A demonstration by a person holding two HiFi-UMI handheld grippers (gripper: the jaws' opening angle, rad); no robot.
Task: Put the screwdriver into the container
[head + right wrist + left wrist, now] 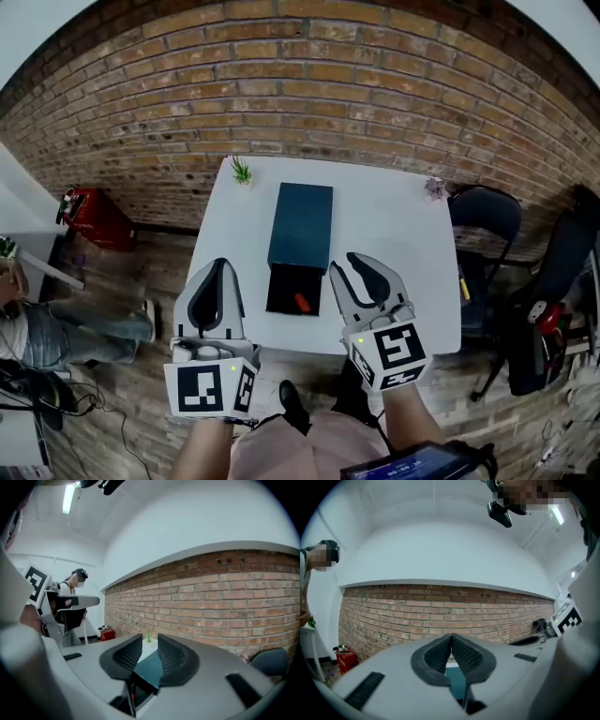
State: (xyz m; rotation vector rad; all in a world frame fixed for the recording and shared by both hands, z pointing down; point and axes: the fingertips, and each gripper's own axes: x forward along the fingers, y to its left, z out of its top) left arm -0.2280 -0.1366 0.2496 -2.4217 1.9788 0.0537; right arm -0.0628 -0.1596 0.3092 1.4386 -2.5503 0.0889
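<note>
screwdriver (302, 303), small and red, is lying inside the open black tray (287, 281) at the near end of the dark teal container (301, 223), just below the middle of the head view. the container is resting lengthwise on the white table (394, 234), which is standing against the brick wall (300, 84). left gripper (218, 266) is hovering at the lower left, beside the tray, with its 2 jaws pressing together and nothing between them; in the left gripper view (451, 637) the pads are meeting at the tips. right gripper (345, 265) is hovering at the lower right of the tray, its jaws standing apart and gripping nothing; through that gap the right gripper view (150, 637) is showing the container's lid. a little green plant (242, 171) is sitting at the table's far left corner.
</note>
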